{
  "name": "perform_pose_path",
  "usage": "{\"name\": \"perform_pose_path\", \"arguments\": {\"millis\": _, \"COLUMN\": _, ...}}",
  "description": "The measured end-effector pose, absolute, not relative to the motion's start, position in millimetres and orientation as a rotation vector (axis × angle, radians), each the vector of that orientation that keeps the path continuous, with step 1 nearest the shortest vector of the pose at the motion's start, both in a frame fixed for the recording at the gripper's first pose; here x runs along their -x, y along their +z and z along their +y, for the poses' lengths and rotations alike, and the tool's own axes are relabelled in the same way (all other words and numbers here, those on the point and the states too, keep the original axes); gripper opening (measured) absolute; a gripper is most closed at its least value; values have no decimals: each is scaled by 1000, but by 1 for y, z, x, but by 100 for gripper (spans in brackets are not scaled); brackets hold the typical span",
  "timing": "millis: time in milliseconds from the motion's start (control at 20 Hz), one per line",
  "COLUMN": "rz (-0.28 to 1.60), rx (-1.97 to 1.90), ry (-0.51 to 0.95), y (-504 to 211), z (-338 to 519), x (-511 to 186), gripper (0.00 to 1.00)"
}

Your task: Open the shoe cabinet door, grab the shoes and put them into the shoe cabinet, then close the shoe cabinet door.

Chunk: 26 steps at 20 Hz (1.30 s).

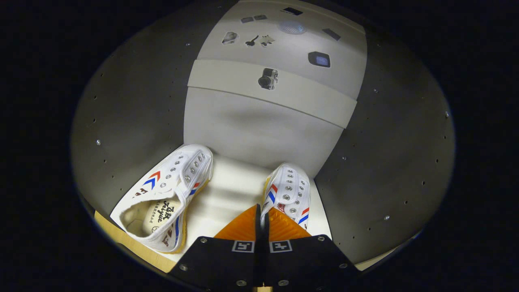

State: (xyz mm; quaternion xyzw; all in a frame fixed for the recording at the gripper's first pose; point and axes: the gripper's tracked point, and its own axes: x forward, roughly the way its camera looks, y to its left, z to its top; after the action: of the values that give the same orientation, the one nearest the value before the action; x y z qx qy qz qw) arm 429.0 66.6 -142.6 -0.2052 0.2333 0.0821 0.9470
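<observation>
- The gripper is poking into the shoe cabinet, with its 2 fingers pinched together so there's barely a slit between them.
- They seem to be clamped on the heel edge of the right shoe. A thin dark strip sits in that slit, and the shoe runs forward from right there. Can't fully see the pinch point though, the fingers cover it.
- That right shoe is a white canvas sneaker with red and blue chevrons on the side and 2 rows of metal eyelets, no laces. Its toe points at the back panel and looks like it's touching it or just short of it.
- The left shoe is the same kind. It's lying on the shelf floor up against the left side wall, tilted so you look straight down into the opening, with the printed insole showing.
- The 2 shoes are well apart, with a bare strip of pale shelf between them.
- The side walls are dark grey with rows of little holes and a few screws.
- Above the back panel there's a lighter band with a camera sticker on it. Higher up are more small stickers, too tiny to make out.
</observation>
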Motion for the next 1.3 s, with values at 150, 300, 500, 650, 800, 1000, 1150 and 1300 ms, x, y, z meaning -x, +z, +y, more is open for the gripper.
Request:
{"name": "perform_pose_path", "arguments": {"millis": 150, "rz": 483, "rx": 363, "ry": 123, "y": -144, "z": 62, "x": -427, "gripper": 7}}
{"name": "perform_pose_path", "arguments": {"millis": 300, "rz": 482, "rx": 324, "ry": 69, "y": -136, "z": 53, "x": -406, "gripper": 15}}
{"name": "perform_pose_path", "arguments": {"millis": 500, "rz": 400, "rx": 284, "ry": 77, "y": -88, "z": 64, "x": -351, "gripper": 59}}
{"name": "perform_pose_path", "arguments": {"millis": 650, "rz": 328, "rx": 227, "ry": 122, "y": -38, "z": 74, "x": -279, "gripper": 91}}
{"name": "perform_pose_path", "arguments": {"millis": 800, "rz": 260, "rx": 235, "ry": 155, "y": 8, "z": 73, "x": -201, "gripper": 95}}
{"name": "perform_pose_path", "arguments": {"millis": 1000, "rz": 229, "rx": 219, "ry": 112, "y": 50, "z": 40, "x": -102, "gripper": 95}}
{"name": "perform_pose_path", "arguments": {"millis": 1150, "rz": 200, "rx": 201, "ry": 56, "y": 70, "z": 9, "x": -42, "gripper": 95}}
{"name": "perform_pose_path", "arguments": {"millis": 1300, "rz": 160, "rx": 279, "ry": -76, "y": 87, "z": -44, "x": 11, "gripper": 95}}
